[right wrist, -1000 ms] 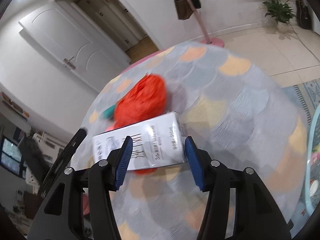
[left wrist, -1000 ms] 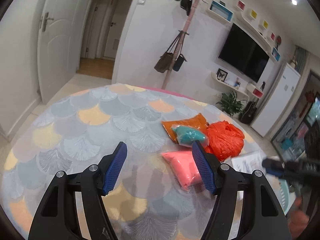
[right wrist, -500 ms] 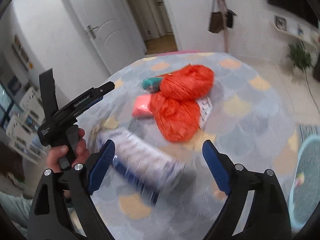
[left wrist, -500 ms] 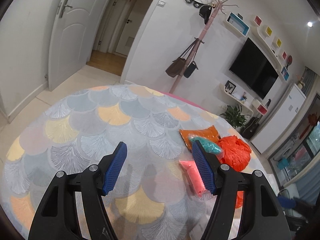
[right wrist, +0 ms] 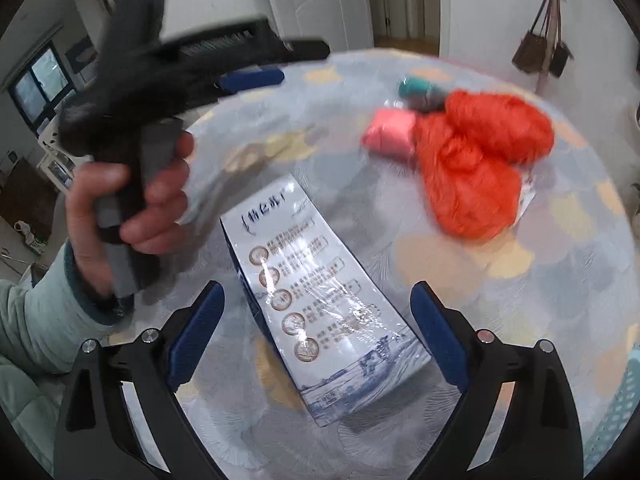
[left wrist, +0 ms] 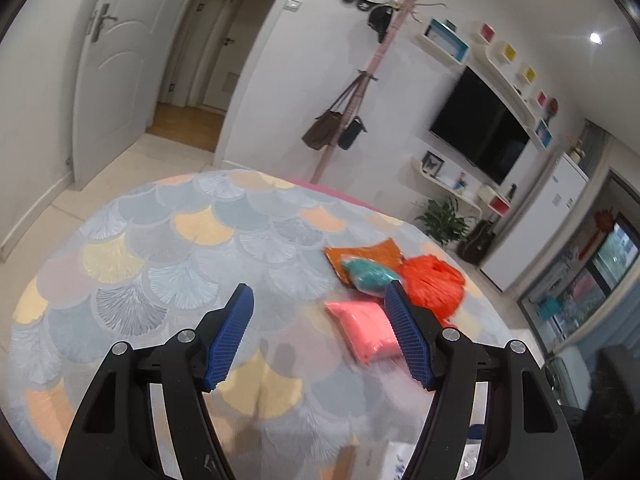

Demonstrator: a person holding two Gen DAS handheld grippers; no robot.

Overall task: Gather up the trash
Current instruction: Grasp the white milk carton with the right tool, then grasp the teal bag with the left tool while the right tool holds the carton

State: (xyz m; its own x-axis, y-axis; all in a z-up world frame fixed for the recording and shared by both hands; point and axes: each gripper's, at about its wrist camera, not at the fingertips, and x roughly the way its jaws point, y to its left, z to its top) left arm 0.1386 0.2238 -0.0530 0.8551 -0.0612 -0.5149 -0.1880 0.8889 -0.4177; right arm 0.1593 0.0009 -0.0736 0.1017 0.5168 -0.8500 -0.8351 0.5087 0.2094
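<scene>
The left claw hung spread above the round desk, its blue pads wide apart with nothing between them. Past its right pad lay a pink packet flat on the scallop-patterned cloth; beyond that sat a teal bundle in clear wrap resting on an orange packet, with a crumpled red-orange plastic bag touching them on the right.

From the right wrist view, the right claw was likewise spread, its two blue pads standing on either side of a white and blue printed carton that lay flat on the desk. The carton ran lengthwise between the pads, and neither pad touched it. Farther off, near the middle of the desk, lay two red-orange plastic bags bunched together, the pink packet just beside them on the left and the teal bundle behind. A scrap of white paper poked from under the nearer bag.

The person's left hand, in a pale green sleeve, gripped the handle of the left claw, which was blurred in this view and held above the desk's far-left part. At the far right edge, a pale blue basket rim showed beside the desk.
</scene>
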